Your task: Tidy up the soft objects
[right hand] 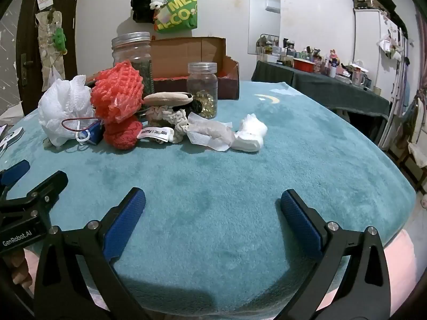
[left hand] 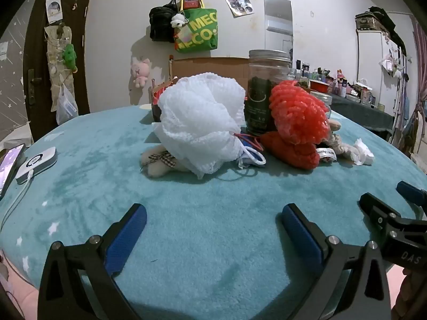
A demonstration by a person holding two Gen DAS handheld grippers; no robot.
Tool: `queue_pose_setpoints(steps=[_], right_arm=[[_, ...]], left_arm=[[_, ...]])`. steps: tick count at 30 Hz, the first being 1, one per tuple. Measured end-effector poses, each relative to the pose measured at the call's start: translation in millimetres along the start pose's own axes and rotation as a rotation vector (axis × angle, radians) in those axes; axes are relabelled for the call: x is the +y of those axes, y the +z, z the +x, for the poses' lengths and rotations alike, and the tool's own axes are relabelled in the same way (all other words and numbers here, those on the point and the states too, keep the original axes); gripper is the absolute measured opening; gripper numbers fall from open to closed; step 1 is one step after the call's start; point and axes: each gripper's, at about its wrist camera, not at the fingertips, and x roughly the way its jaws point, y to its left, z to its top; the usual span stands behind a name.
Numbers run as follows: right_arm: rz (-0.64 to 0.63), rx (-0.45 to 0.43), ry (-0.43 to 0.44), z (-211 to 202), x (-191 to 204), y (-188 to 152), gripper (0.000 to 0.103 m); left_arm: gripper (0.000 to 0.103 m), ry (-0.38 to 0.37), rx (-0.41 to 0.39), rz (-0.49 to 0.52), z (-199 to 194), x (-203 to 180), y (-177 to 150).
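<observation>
The soft things lie in one heap toward the far edge of the table (right hand: 267, 186), which has a teal plush cover. The white puff (left hand: 200, 117) is at the left of the heap, touching a small bear (left hand: 157, 164) under it. The red puff (left hand: 296, 112) rests on a red knit toy (left hand: 291, 149). A white tissue (right hand: 250, 133) lies at the right end. Behind the heap stand two jars (right hand: 202, 89) and a box (right hand: 197, 61). The left claw (left hand: 213, 216) and the right claw (right hand: 212, 202) are both wide apart over the near edge, with nothing between the fingers.
</observation>
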Motion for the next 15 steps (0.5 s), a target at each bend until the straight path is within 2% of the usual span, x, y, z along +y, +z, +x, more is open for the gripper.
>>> queue_pose_setpoints(steps=[15], right_arm=[[0.003,0.005,0.002,0.2,0.8,0.6,0.103]], left_arm=[[0.103,-0.002,-0.003,-0.003,-0.1,0.2,-0.1]])
